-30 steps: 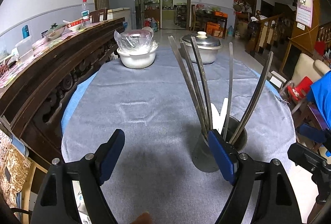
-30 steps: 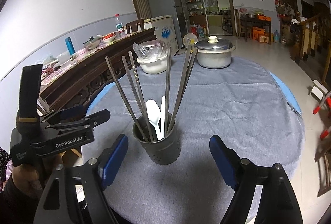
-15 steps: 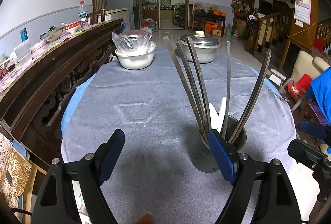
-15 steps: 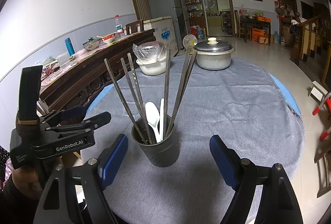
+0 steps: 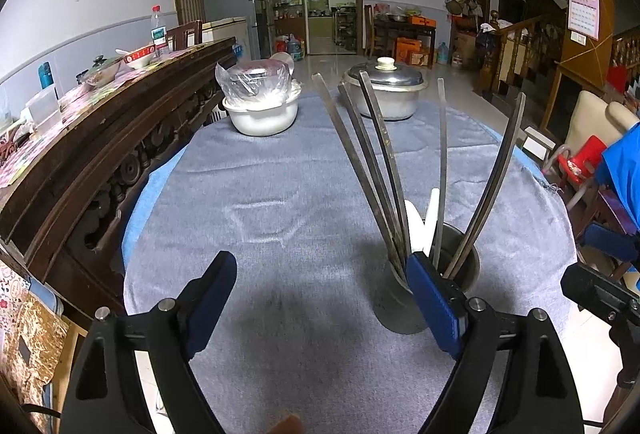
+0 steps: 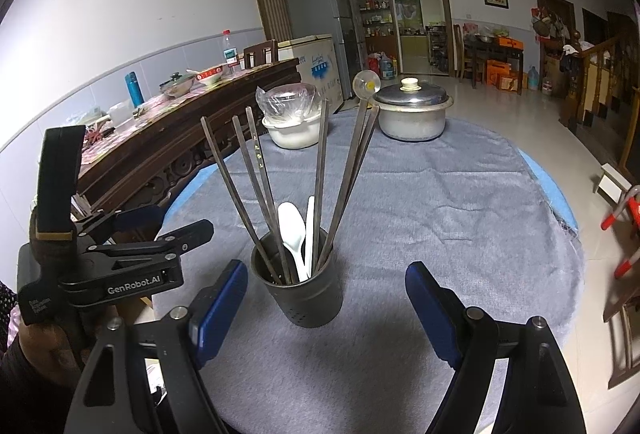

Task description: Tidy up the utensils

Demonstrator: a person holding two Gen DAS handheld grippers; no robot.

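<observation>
Your right gripper tilts downward with its jaws spread wide and nothing pinched; the utensil holder stands on the table between and just beyond its blue pads, untouched. Your left gripper is angled down the same way, beside the holder on its left; its jaws are opening over bare grey tablecloth, empty, the right pad overlapping the holder's rim in view. Your left hand wraps the handle low at the frame's edge. The holder carries long metal utensils fanned upright and white plastic spoons. Beyond the holder sit a white bowl covered in plastic and a lidded metal pot.
</observation>
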